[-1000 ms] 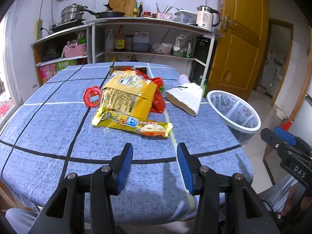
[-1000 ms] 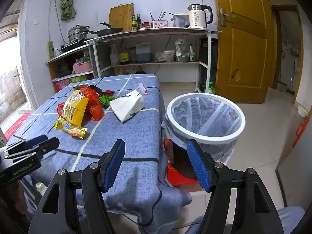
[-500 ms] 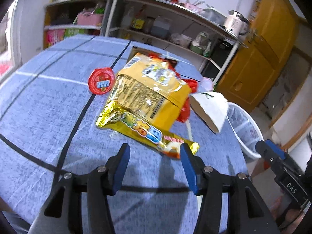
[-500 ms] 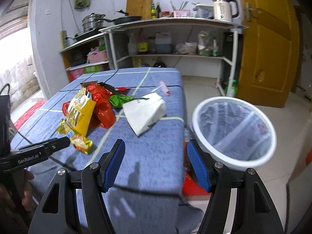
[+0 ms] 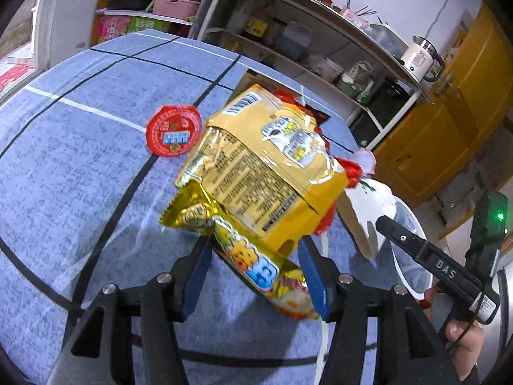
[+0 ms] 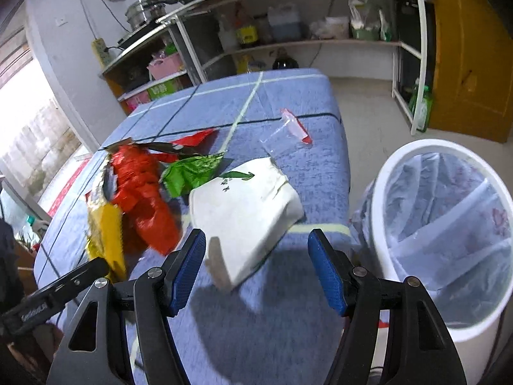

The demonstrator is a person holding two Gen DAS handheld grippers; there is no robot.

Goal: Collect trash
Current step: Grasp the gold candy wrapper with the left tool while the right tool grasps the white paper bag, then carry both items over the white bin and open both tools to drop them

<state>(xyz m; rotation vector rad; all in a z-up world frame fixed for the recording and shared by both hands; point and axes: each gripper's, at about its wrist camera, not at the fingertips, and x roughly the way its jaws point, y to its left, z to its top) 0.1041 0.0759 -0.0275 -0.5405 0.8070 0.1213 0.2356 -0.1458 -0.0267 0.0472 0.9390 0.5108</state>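
Observation:
Trash lies heaped on the blue checked tablecloth (image 5: 80, 166). My left gripper (image 5: 256, 272) is low over the near end of a long gold snack wrapper (image 5: 253, 256); its jaws are opening, with the wrapper lying between the blue pads (image 5: 198, 269) and not pressed. A big yellow bag (image 5: 266, 173) rests on that wrapper, beside a round red lid (image 5: 173, 130). My right gripper (image 6: 258, 269) is open, its fingers either side of the near corner of a white paper bag (image 6: 247, 205). A red wrapper (image 6: 144, 192), a green wrapper (image 6: 189, 173) and a clear pouch (image 6: 288, 128) lie behind it.
A white bin (image 6: 378, 211) lined with clear plastic stands on the floor off the table's right edge. Shelves (image 6: 288, 45) with bottles and pots line the far wall, and a yellow door (image 6: 465, 64) is at the right. A hand (image 5: 461, 333) holds the right gripper.
Both grippers have come forward and down to the trash. The left one has rolled and now flanks the gold wrapper. The right one has swung left from the bin to the white bag.

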